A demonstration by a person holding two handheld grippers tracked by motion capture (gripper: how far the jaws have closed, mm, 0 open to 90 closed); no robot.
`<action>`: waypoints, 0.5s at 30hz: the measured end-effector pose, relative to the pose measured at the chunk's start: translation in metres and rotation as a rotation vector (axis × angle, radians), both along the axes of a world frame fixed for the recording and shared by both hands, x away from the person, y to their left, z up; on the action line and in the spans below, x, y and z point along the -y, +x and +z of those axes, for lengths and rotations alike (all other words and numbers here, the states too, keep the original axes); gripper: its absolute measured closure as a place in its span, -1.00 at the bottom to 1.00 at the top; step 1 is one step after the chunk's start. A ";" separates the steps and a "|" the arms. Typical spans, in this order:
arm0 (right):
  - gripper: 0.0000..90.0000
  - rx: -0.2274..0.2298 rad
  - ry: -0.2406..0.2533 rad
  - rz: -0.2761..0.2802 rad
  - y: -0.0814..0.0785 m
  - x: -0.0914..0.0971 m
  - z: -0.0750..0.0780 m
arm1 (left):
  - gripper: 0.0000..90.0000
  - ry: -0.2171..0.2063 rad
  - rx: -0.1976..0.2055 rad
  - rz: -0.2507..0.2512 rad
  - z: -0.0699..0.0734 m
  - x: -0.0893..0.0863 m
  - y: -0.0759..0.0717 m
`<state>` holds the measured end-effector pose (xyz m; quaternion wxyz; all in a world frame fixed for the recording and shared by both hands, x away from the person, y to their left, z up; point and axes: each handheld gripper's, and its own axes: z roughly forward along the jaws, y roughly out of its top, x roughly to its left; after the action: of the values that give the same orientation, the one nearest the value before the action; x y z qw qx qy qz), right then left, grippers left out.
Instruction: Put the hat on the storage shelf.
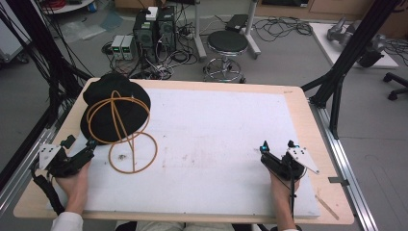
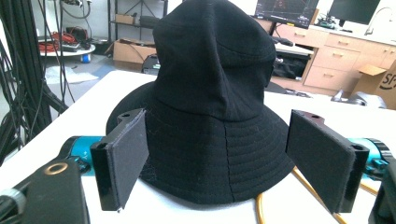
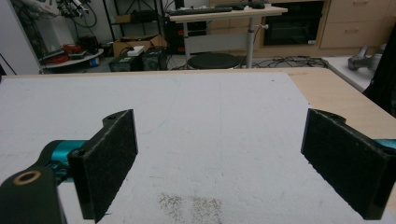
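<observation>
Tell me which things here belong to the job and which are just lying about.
In the job:
- black hat, facing the open left hand-held gripper
- yellow wire hoops, lying over and beside the hat
- right hand-held gripper, open over bare white mat

Lying about:
- stool behind the table
- computer boxes and cables on the floor

We see a worktop of pale wood, most of it covered by a white mat that leaves a bare wooden strip along the far edge and down the right side. On the mat, at the far left corner, lies a black hat, its brim flat on the surface and its crown upright. An orange wire stand of joined hoops rests partly over the hat and partly on the mat just beside it. Near the mat's middle we notice faint dark smudges.
</observation>
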<state>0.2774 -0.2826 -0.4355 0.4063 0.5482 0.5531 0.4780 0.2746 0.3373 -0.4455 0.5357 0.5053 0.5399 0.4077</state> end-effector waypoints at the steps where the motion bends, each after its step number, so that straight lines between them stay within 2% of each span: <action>1: -0.78 0.000 0.000 0.000 0.000 0.000 0.000 | -0.52 0.000 0.000 0.000 0.000 0.000 0.000; 11: -0.78 -0.001 -0.007 0.002 0.000 0.000 0.000 | -0.52 0.002 -0.001 0.001 0.001 0.000 -0.001; 15: -0.78 -0.001 -0.007 0.001 0.000 0.000 0.000 | -0.50 -0.017 -0.001 -0.014 0.004 0.000 0.000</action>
<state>0.2772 -0.2821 -0.4356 0.4077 0.5467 0.5553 0.4759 0.2748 0.3373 -0.4416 0.5425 0.5049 0.5399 0.3991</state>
